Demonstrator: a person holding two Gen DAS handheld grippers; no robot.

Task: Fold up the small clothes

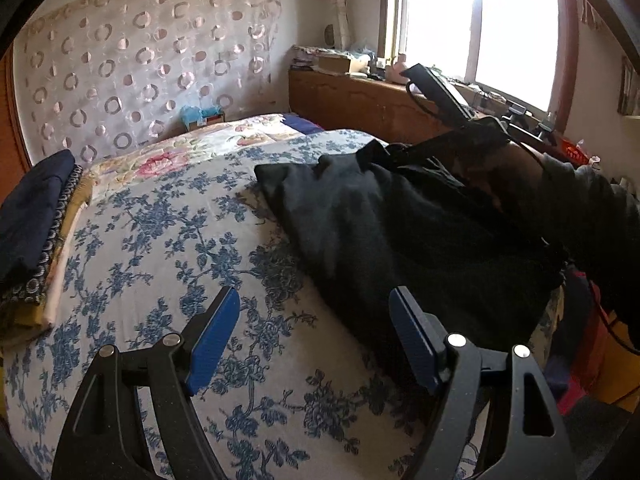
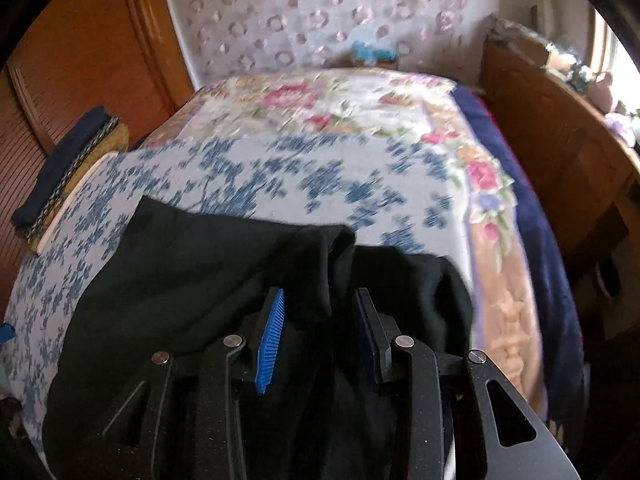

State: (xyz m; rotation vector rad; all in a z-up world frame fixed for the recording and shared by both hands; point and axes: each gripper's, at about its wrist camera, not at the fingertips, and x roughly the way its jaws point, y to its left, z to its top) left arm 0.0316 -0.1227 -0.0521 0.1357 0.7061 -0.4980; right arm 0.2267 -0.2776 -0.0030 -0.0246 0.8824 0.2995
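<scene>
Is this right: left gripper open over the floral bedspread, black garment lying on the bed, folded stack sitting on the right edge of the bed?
Not quite. The folded stack sits at the left edge of the bed, as both wrist views show. The rest holds: left gripper open over the floral bedspread, black garment on the bed.

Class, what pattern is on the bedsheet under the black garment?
Blue flowers on white bedsheet, clearest in the left wrist view.
</scene>
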